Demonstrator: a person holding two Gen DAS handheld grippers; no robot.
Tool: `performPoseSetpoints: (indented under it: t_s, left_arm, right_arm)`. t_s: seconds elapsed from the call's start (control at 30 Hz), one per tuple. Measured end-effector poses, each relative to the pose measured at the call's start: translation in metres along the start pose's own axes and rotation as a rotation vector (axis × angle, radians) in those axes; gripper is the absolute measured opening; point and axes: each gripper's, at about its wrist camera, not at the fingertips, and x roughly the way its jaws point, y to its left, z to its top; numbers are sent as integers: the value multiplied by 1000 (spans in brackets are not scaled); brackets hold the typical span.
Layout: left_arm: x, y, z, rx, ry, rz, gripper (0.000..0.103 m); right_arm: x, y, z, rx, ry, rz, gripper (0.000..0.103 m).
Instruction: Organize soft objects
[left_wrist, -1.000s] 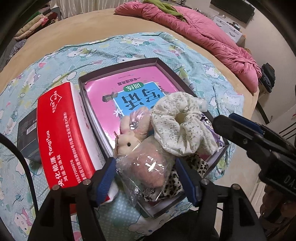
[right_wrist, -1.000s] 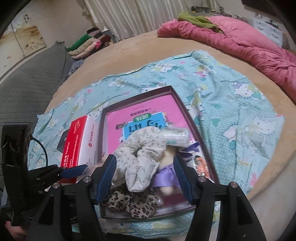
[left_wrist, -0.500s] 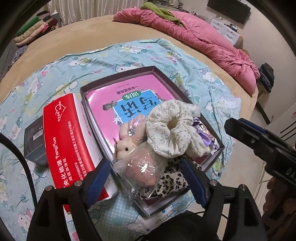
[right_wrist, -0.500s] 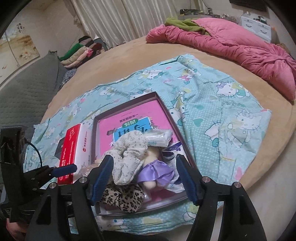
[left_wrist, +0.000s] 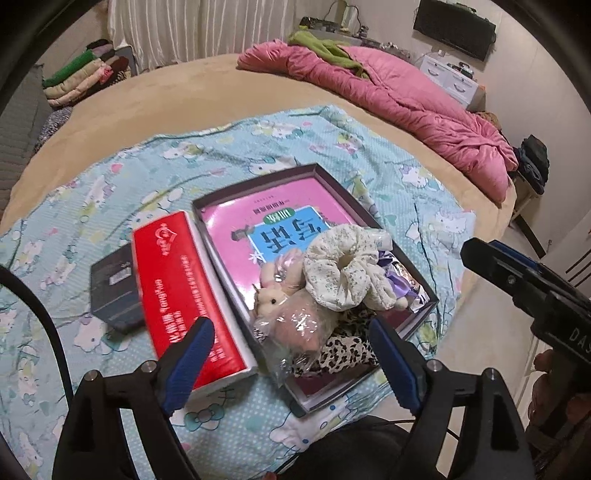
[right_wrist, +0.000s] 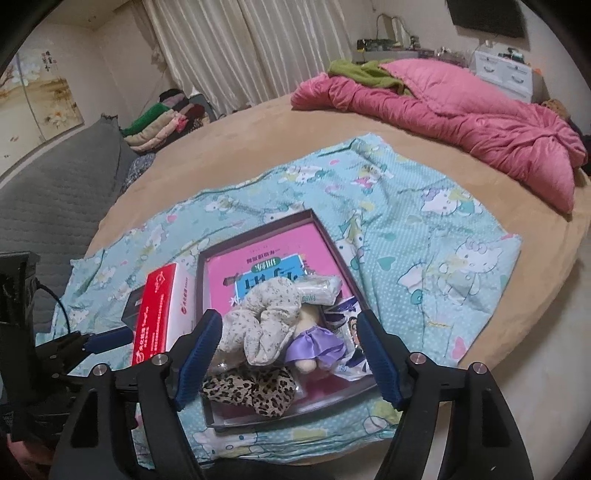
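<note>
A dark shallow box (left_wrist: 373, 218) lies on a cartoon-print cloth (left_wrist: 110, 192) near the front edge of the round bed (left_wrist: 207, 85), and the soft things are heaped at the box's near end. The left tool (left_wrist: 291, 354) hangs above and just short of that heap, its blue fingers spread wide with nothing between them; a plush toy in clear plastic wrap (left_wrist: 299, 332) sits below the gap, apart from both fingers. The right tool (right_wrist: 290, 354) is likewise spread wide and holds nothing, framing the heap from the other side without touching it.

In the heap, a cream floral scrunchie (left_wrist: 340, 273) lies on top, a small pink bunny (left_wrist: 273, 291) beside it, a leopard-print scrunchie (right_wrist: 255, 389) at the near rim, and a doll in a purple dress (right_wrist: 314, 349) under the cream one. A pink book (left_wrist: 266, 221) covers the box floor. A red-and-white carton (left_wrist: 177, 291) lies against the box's left wall, with a small dark box (left_wrist: 110, 288) beyond it, perhaps touching; the view is too blurred there to be sure.
</note>
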Motion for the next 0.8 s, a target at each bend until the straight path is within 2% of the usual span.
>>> performPoseSetpoints:
  t_s: [0.2, 0.43, 0.8]
  left_arm:
    - [-33, 9, -5, -30, -70, 43, 87]
    - [-65, 20, -13, -65, -113, 71, 89]
    - [-96, 30, -52, -103, -128, 128, 90]
  right_arm:
    - [-18, 18, 1, -44, -28, 8, 79]
    - [-42, 39, -1, -92, -70, 15, 79]
    - [-75, 60, -35, -90, -82, 29, 81]
